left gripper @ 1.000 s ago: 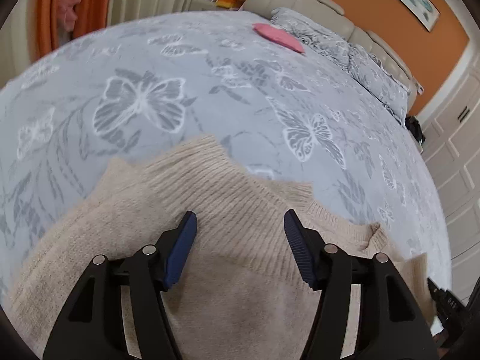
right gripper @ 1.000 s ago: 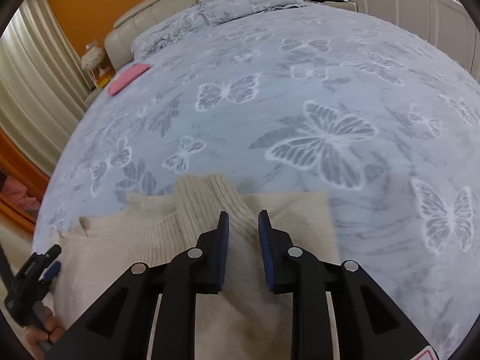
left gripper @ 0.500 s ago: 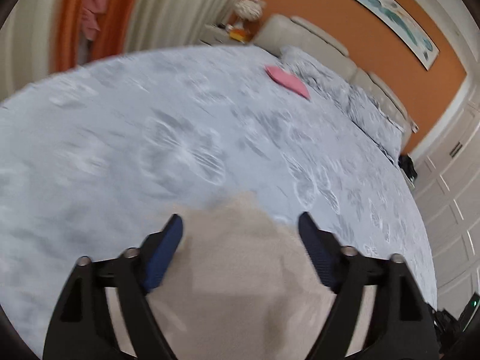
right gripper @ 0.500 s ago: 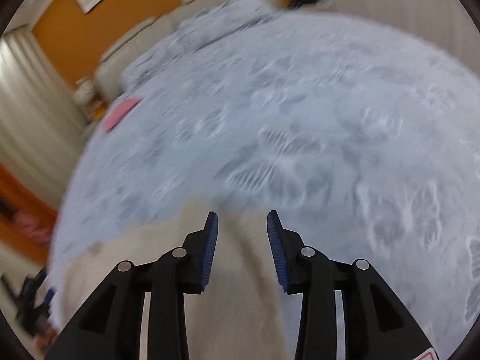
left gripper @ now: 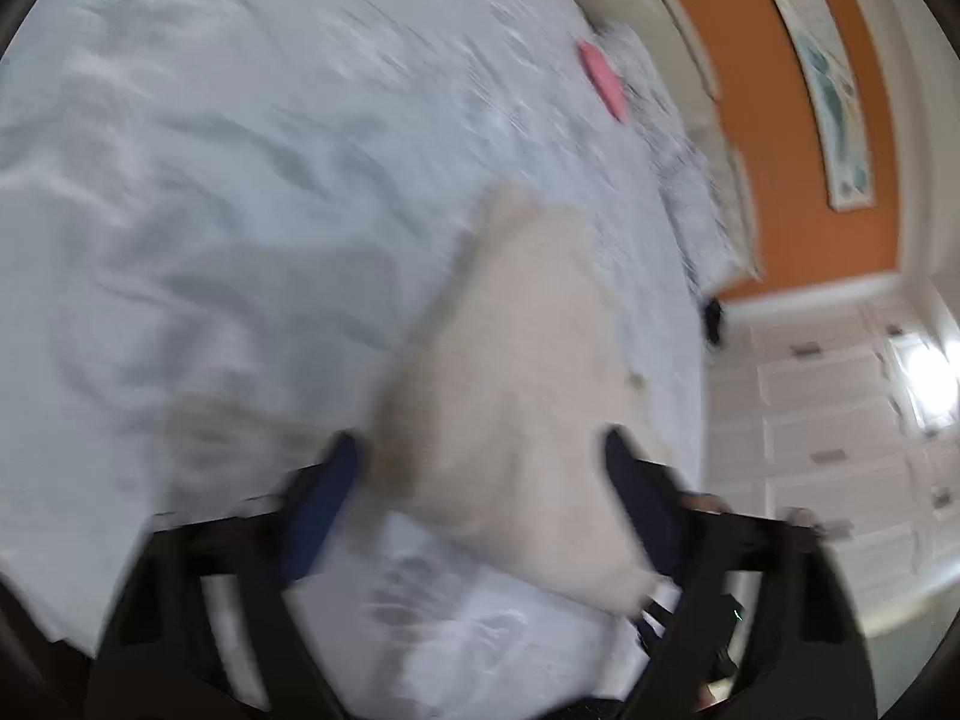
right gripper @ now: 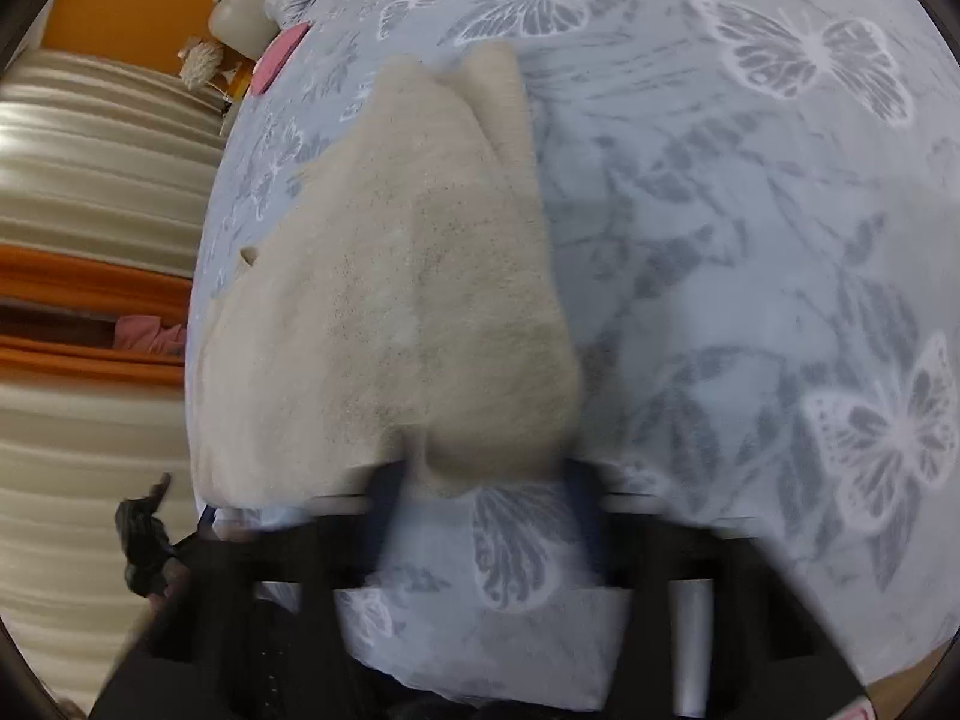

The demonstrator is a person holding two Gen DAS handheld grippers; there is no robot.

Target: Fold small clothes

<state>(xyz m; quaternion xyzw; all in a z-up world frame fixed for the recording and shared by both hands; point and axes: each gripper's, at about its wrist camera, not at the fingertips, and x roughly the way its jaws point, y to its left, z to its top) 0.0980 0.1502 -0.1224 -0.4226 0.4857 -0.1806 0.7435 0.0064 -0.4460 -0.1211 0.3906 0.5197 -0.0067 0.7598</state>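
Left wrist view, badly smeared: my left gripper (left gripper: 480, 480) has its blue pads (left gripper: 318, 510) spread with the cream knit sweater (left gripper: 516, 372) bunched between them, and those jaws are closing; through the blur I cannot tell if the pads press the cloth yet. The sweater lies on the butterfly-print bedspread (left gripper: 210, 180), with a pink item (left gripper: 603, 81) farther up near the pillows. In the right wrist view my right gripper (right gripper: 486, 516) is closing too, its tips at the near edge of the sweater (right gripper: 390, 276), which stretches away over the bedspread (right gripper: 750, 240); whether it grips the cloth, I cannot tell.
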